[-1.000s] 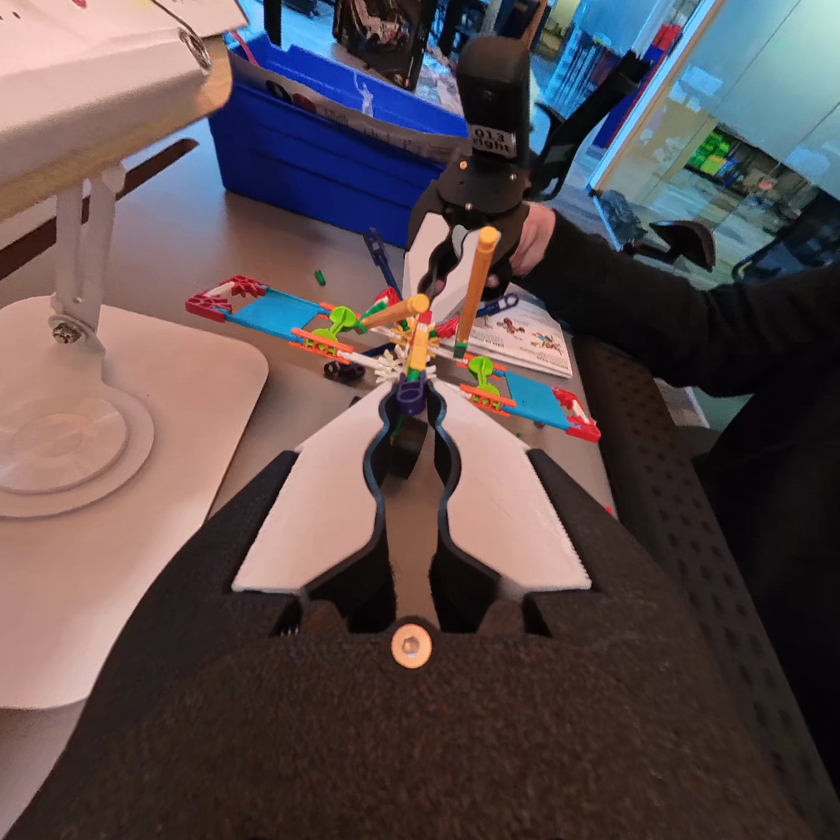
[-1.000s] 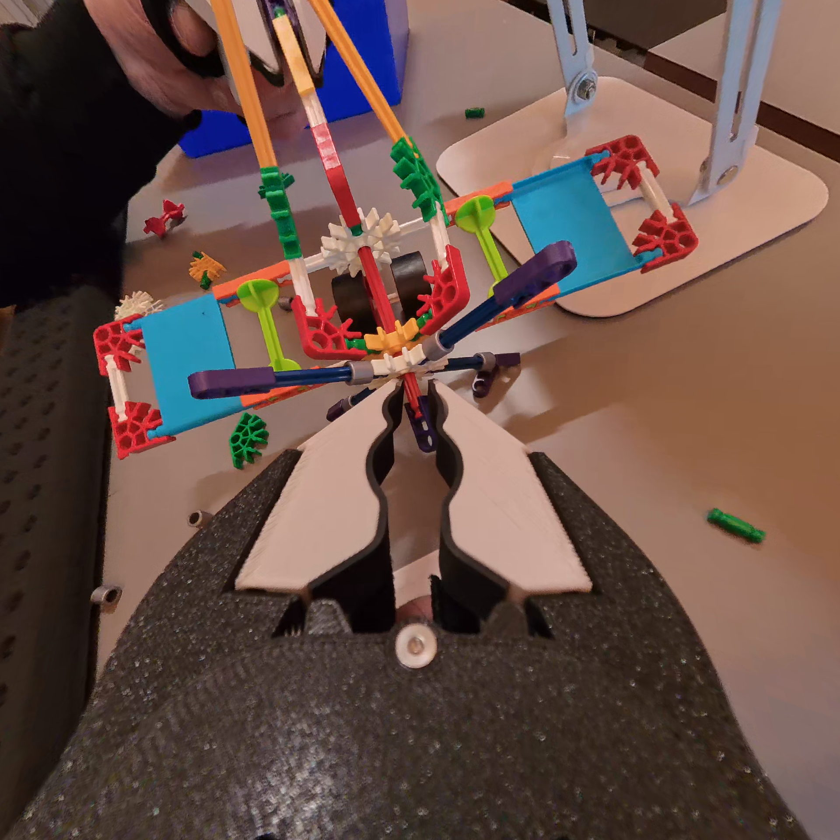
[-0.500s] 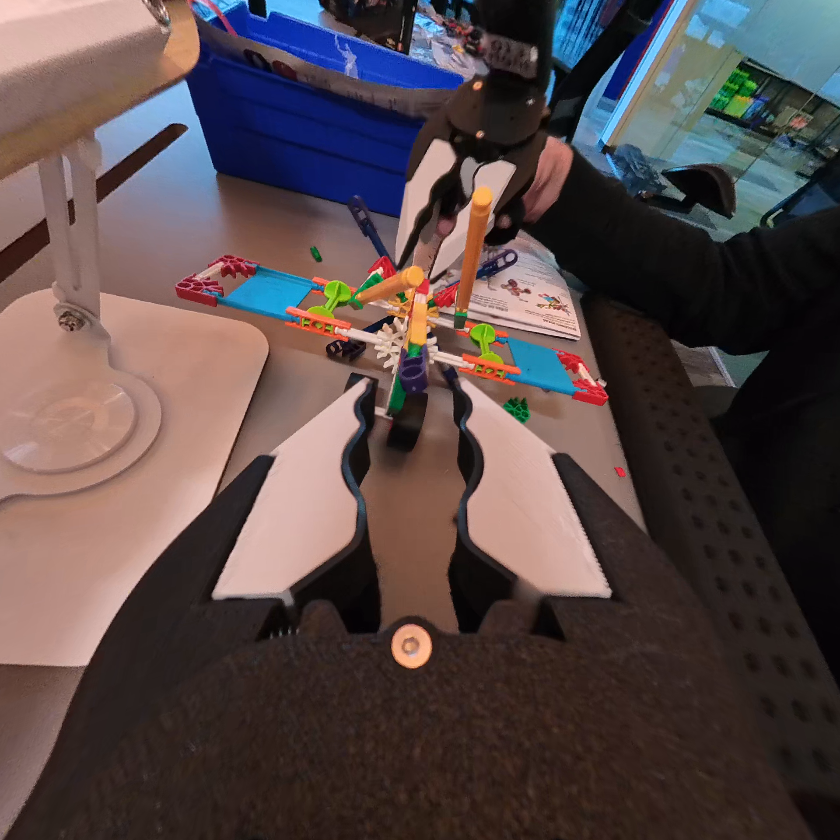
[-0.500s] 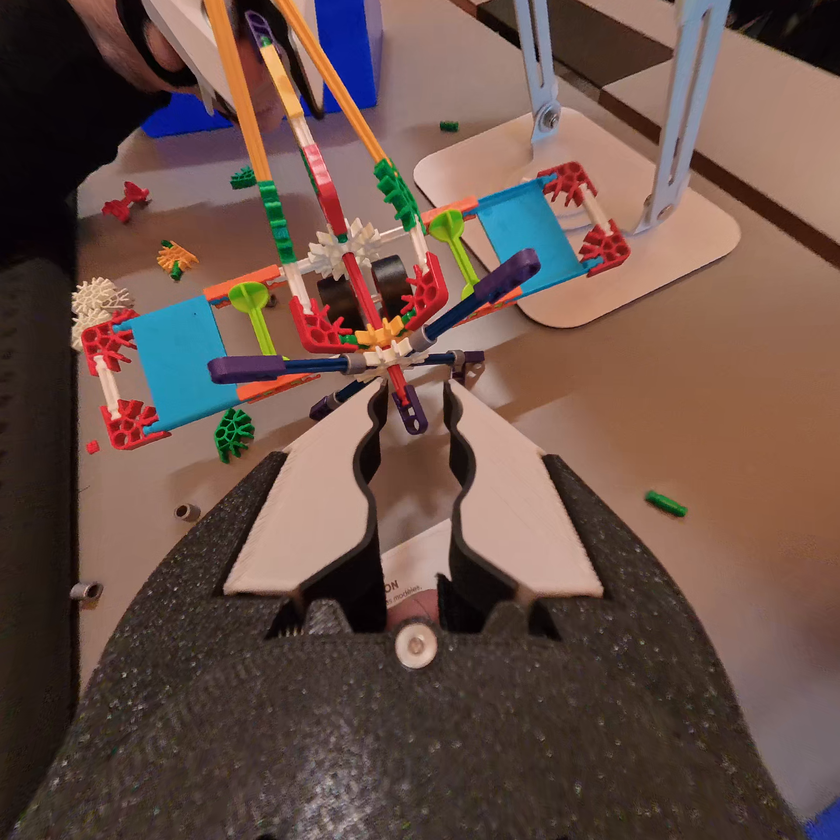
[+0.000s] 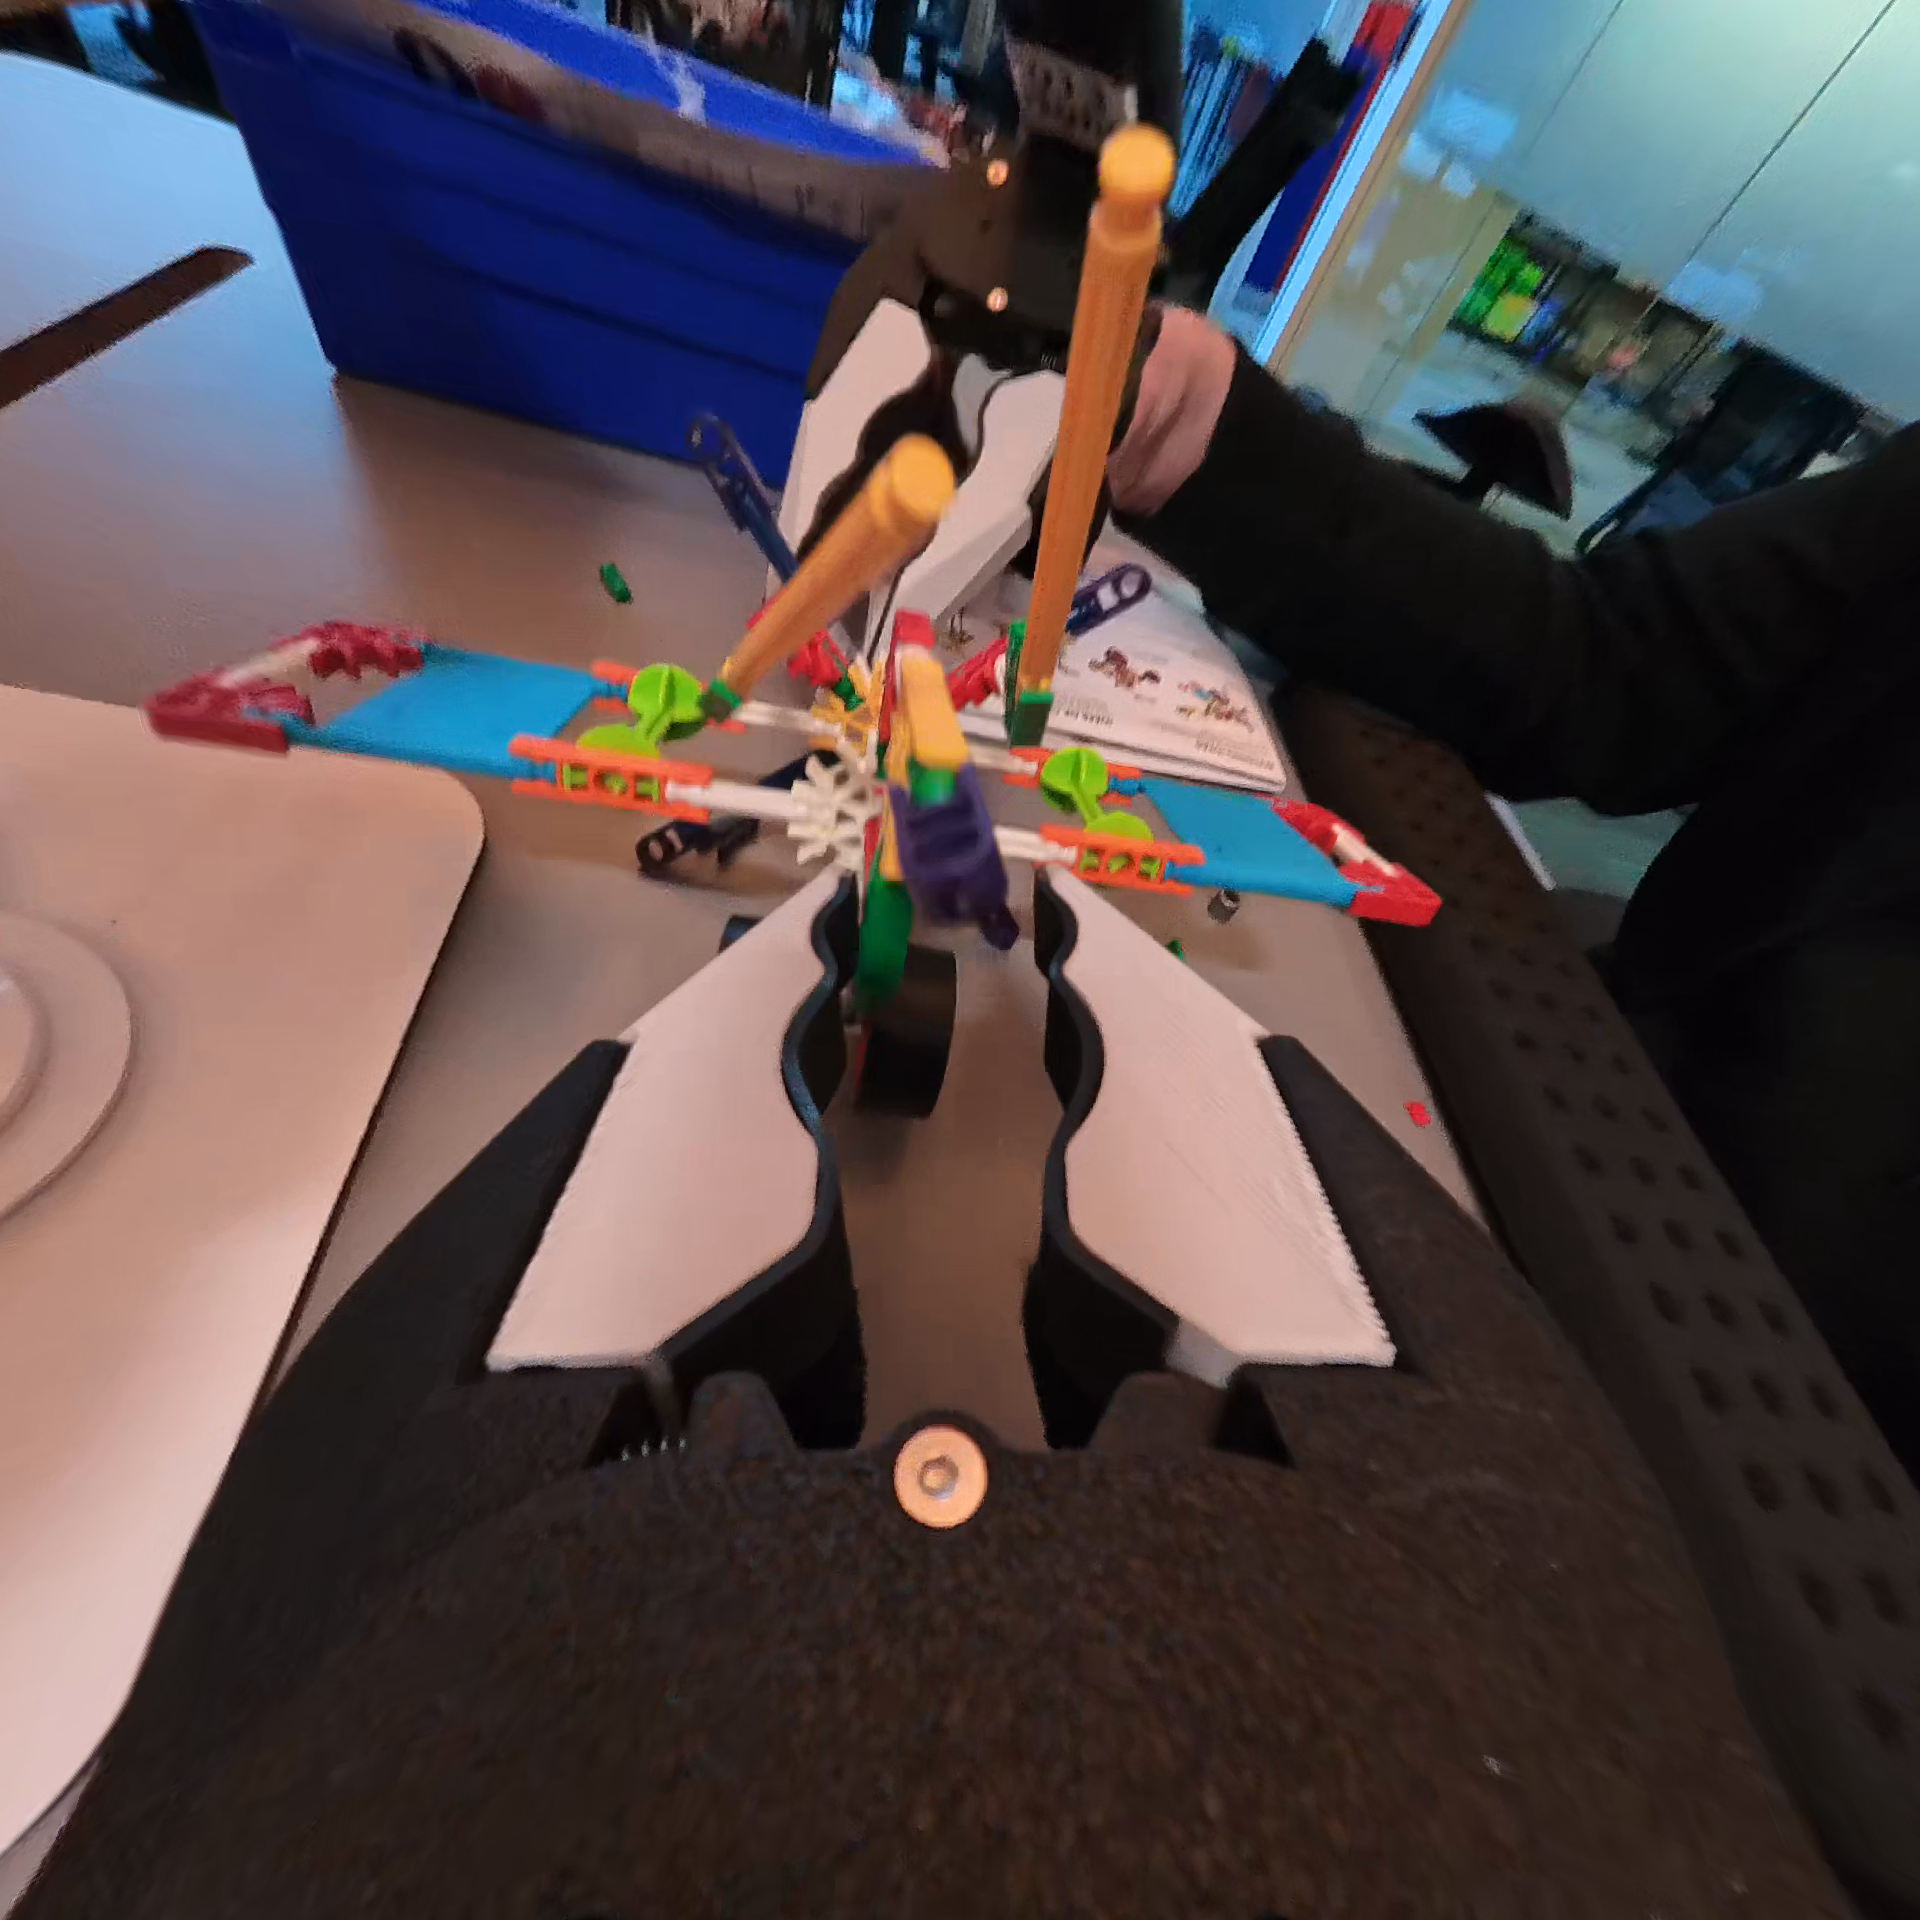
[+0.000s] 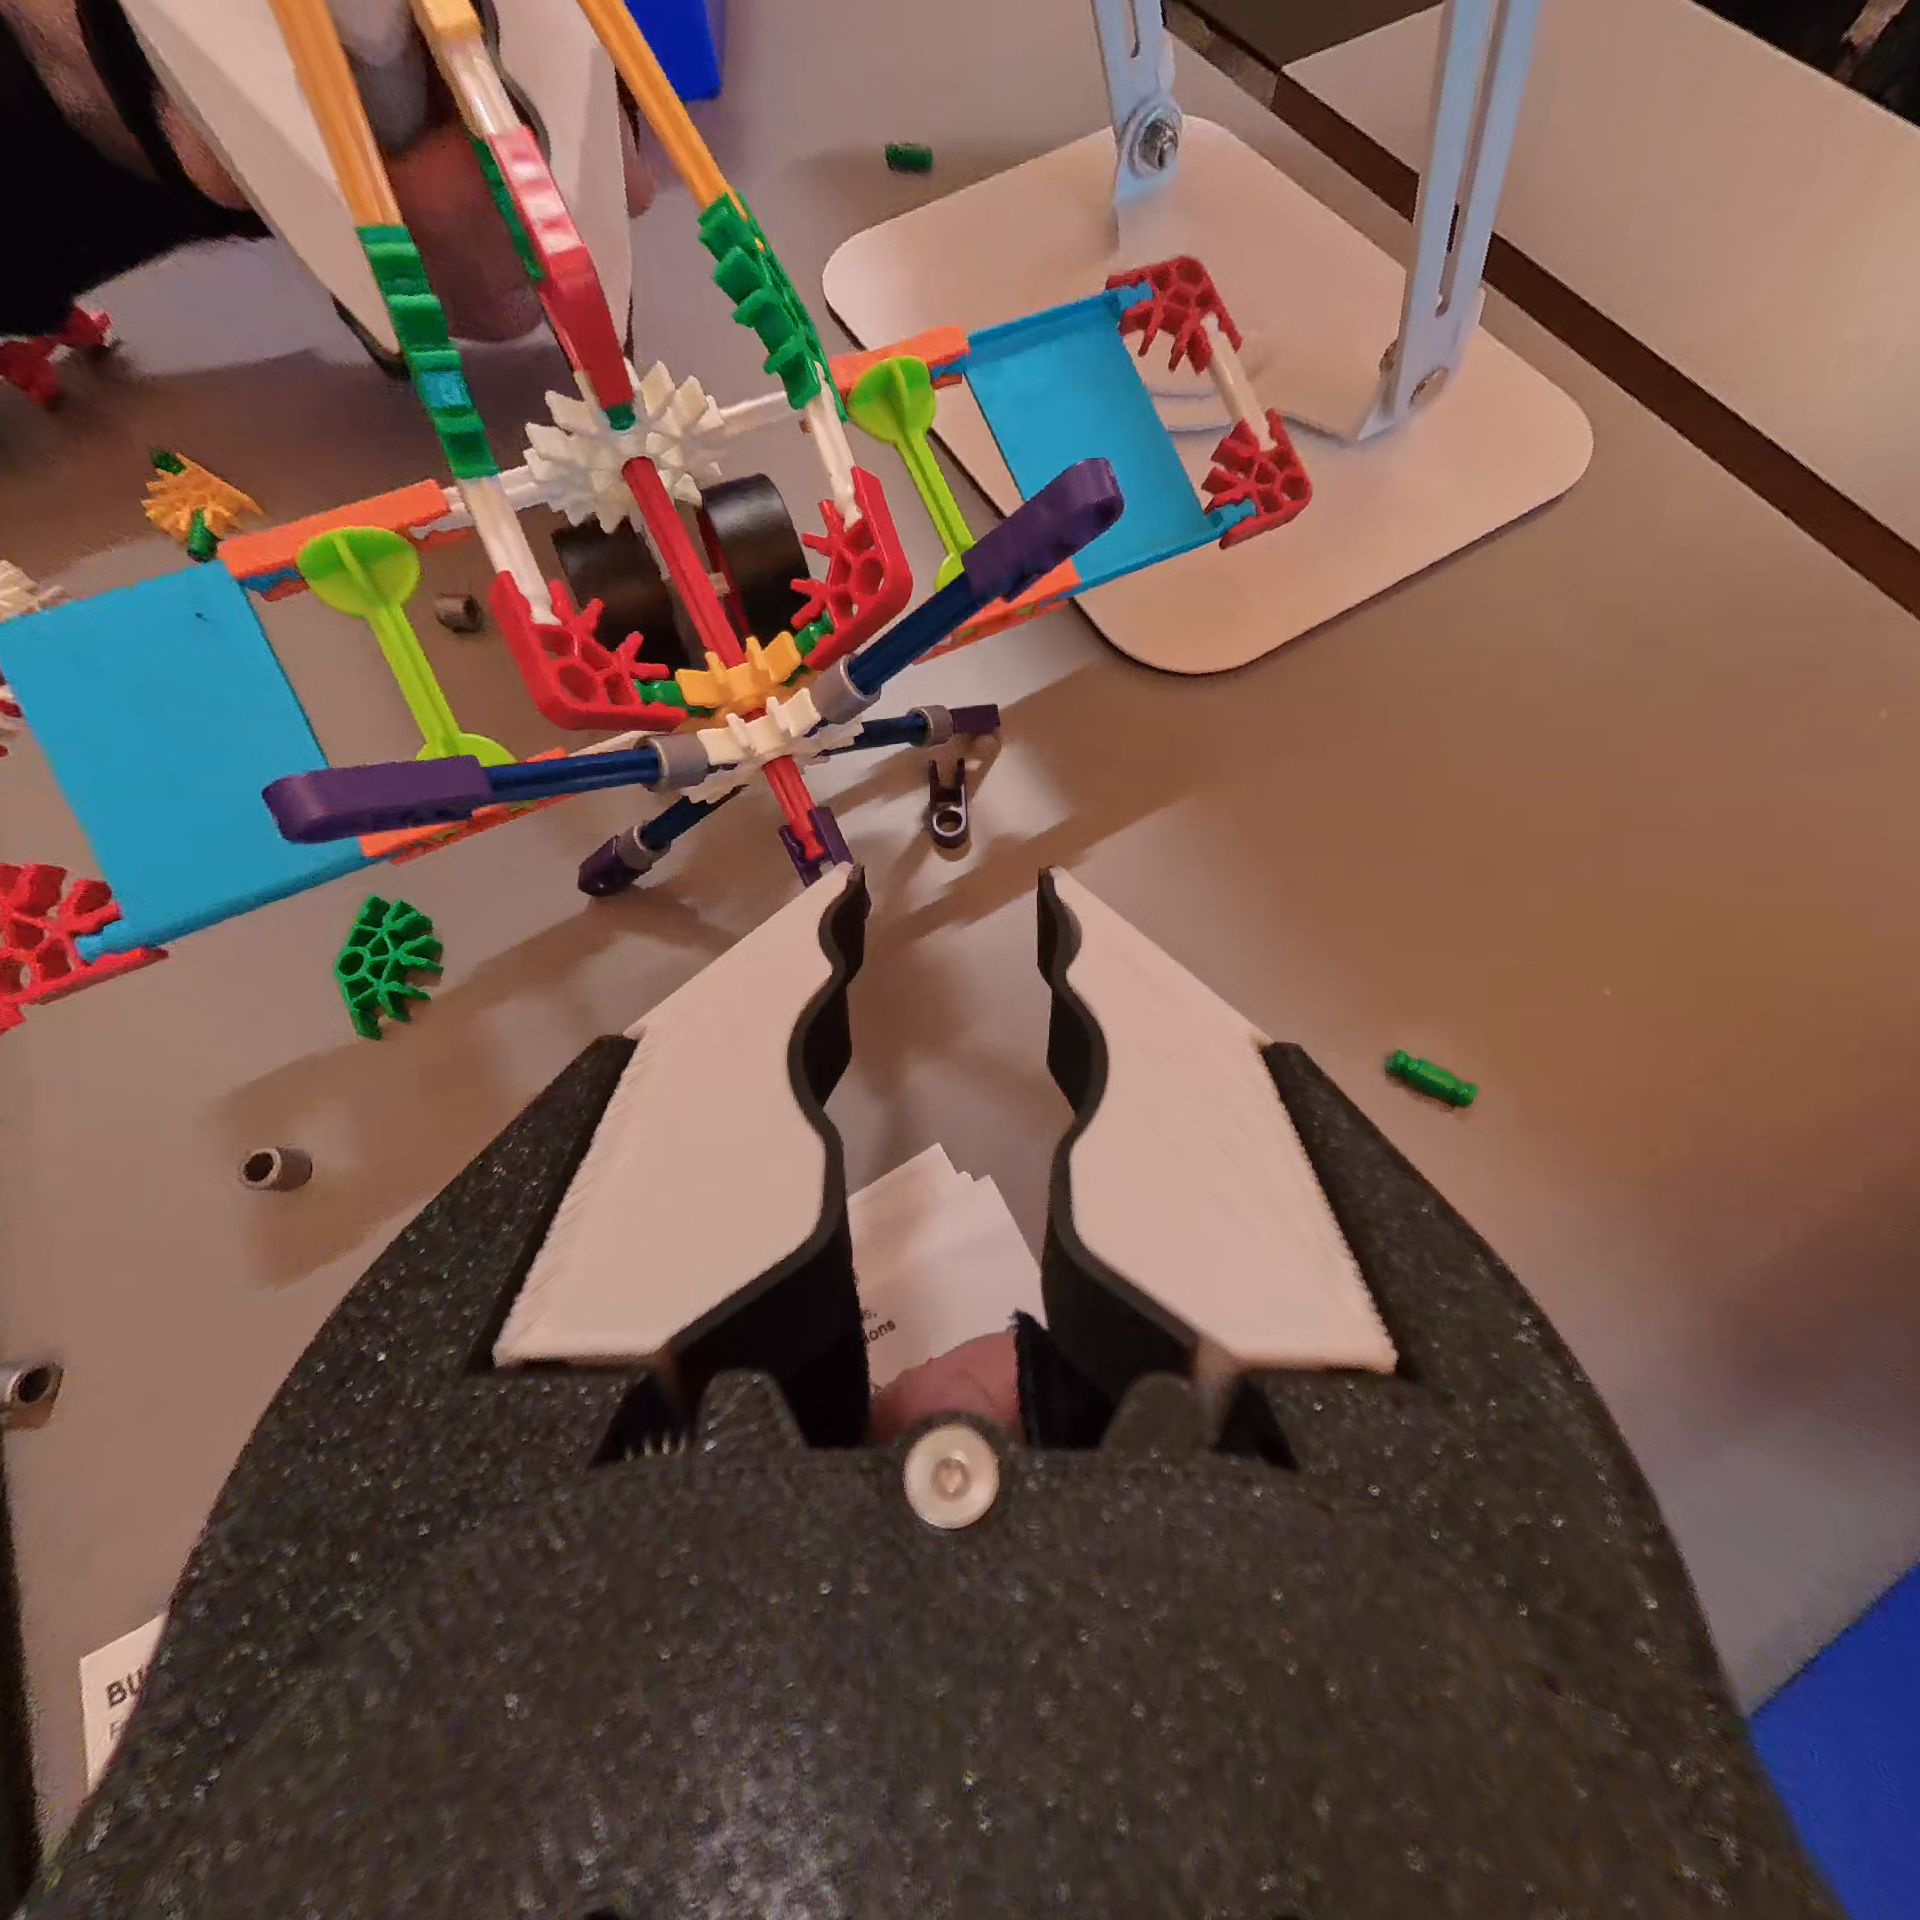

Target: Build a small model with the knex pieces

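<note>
Flanking toy model [image 5: 914, 790], left claw [image 5: 940, 914] parted, right claw [image 6: 951, 899] parted

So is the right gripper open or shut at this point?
Open. The right gripper shows a clear gap between its fingertips, with bare table visible through it; the toy model's purple tip sits just beyond, ungripped.

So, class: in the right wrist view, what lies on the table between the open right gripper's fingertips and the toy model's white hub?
A small loose purple connector and the model's red rod end lie ahead of the right gripper.
</note>
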The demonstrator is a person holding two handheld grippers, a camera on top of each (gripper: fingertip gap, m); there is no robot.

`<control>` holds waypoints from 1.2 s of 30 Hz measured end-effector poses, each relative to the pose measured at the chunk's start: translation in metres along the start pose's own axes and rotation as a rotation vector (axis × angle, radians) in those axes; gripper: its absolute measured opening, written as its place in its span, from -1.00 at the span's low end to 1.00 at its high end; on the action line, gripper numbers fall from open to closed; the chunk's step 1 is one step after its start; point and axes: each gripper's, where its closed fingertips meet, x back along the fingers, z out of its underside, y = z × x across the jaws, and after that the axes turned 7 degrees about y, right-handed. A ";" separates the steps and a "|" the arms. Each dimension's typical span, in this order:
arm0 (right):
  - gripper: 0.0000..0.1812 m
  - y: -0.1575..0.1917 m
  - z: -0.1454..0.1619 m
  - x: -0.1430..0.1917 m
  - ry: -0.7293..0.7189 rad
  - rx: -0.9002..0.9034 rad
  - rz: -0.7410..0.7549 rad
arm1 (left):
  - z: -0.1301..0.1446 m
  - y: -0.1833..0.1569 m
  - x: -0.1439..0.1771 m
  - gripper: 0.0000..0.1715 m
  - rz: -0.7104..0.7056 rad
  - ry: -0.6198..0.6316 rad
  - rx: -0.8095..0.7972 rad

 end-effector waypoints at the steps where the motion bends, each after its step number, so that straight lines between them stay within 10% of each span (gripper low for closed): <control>1: -0.64 0.001 -0.002 0.000 -0.009 -0.002 -0.008 | -0.002 0.001 0.000 -0.68 0.003 -0.014 0.003; 18: -0.64 0.006 0.003 -0.036 0.108 0.089 0.017 | 0.017 -0.010 0.032 -0.89 -0.021 0.039 -0.022; 32: -0.90 -0.001 -0.006 -0.042 0.136 0.169 0.079 | 0.025 -0.013 0.050 -0.69 -0.056 0.104 -0.031; 36: -0.89 -0.004 -0.022 -0.012 0.022 0.333 0.239 | 0.029 -0.006 0.060 -0.27 -0.161 0.156 -0.029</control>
